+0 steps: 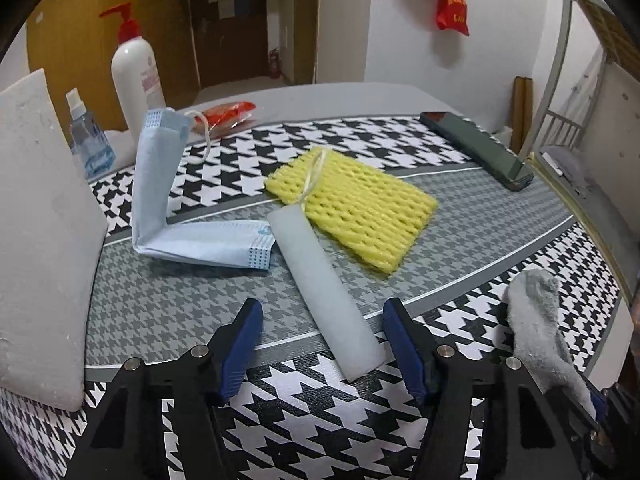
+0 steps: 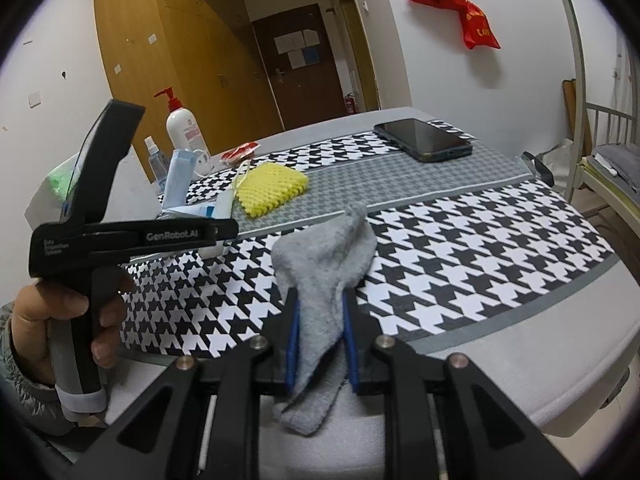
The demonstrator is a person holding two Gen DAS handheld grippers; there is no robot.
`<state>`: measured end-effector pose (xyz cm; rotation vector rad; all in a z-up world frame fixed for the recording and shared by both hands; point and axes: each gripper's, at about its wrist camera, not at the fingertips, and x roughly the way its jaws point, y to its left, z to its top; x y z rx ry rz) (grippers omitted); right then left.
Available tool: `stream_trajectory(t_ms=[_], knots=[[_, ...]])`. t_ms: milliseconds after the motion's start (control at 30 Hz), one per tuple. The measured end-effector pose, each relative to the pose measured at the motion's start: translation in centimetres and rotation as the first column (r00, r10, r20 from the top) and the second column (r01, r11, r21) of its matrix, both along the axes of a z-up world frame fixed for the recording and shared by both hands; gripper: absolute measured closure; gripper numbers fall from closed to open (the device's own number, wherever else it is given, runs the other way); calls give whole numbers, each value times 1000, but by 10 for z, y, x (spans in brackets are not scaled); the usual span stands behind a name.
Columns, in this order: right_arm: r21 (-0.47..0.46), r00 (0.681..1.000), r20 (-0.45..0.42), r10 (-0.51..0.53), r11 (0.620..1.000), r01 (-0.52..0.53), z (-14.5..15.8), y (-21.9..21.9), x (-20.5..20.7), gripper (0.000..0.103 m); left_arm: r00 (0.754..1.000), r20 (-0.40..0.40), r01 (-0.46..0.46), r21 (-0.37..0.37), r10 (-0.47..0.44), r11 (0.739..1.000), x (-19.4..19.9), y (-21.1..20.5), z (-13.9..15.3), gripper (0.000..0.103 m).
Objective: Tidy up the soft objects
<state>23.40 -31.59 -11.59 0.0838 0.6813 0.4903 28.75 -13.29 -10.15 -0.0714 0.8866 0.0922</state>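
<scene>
On the checked cloth [image 1: 168,308], I am lowering my open left gripper [image 1: 322,344] around the white foam strip [image 1: 320,284]; my right gripper [image 2: 321,344] is squeezing the grey sock [image 2: 320,276]. Next I need to pinch the strip.

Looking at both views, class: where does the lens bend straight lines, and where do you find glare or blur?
Left wrist view: the mat's stripes curve, black corners frame the picture, the white bottle shows a small highlight. Right wrist view: the bed frame bows, the phone reflects soft light, and the sock looks sharp.
</scene>
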Motion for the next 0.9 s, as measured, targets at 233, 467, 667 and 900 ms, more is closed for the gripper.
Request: stream_trajectory(t_ms=[233, 467, 667, 900], knots=[[-21, 1000, 7, 0, 1000, 0, 0, 4, 0, 69, 1000, -5, -16, 21, 16, 1000, 1, -1, 0, 44], [-38, 1000, 9, -11, 999, 12, 2, 7, -3, 34, 1000, 7, 15, 30, -15, 999, 6, -7, 2, 77], [-53, 1000, 8, -29, 998, 30, 3, 8, -2, 29, 998, 39, 51, 20, -51, 999, -4, -2, 9, 83], [-77, 998, -3, -69, 995, 69, 6, 3, 0, 25, 995, 66, 79, 7, -80, 997, -17, 7, 16, 84]])
